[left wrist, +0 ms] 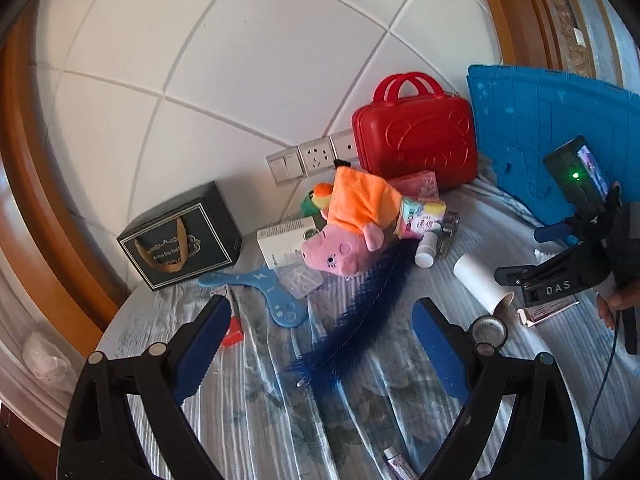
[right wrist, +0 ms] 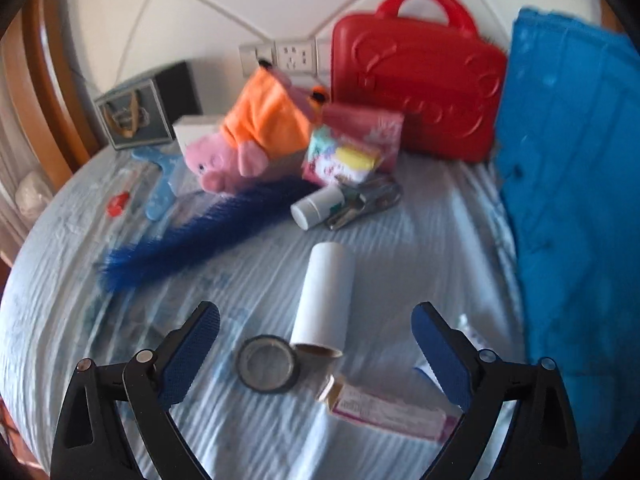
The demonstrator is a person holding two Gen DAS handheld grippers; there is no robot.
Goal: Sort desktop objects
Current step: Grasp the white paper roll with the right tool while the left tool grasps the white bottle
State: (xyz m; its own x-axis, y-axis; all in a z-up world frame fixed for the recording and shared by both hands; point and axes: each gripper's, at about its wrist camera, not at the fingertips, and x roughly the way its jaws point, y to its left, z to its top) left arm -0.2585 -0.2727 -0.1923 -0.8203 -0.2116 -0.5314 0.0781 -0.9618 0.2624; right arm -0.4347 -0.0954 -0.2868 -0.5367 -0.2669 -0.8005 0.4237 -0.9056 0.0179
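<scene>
A cluttered table covered in pale blue cloth (left wrist: 260,400) holds a pink pig plush (left wrist: 348,232) in an orange dress, a dark blue feather (left wrist: 360,312), a white paper tube (right wrist: 324,296), a black tape roll (right wrist: 266,364) and a small pink-and-white box (right wrist: 384,408). My left gripper (left wrist: 320,320) hovers open above the feather, nothing between its fingers. My right gripper (right wrist: 316,324) is open above the tube's near end, the tape roll and the box, touching none. It also shows in the left wrist view, the right gripper (left wrist: 560,280) held by a hand.
A red toy case (left wrist: 416,136) and a blue mat (left wrist: 560,128) lean on the tiled wall at the back. A dark gift box (left wrist: 180,240), a white carton (left wrist: 284,244), a blue boomerang (left wrist: 260,288), a small white bottle (right wrist: 316,206), a metal punch (right wrist: 364,204) and tissue packs (right wrist: 348,156) crowd the middle.
</scene>
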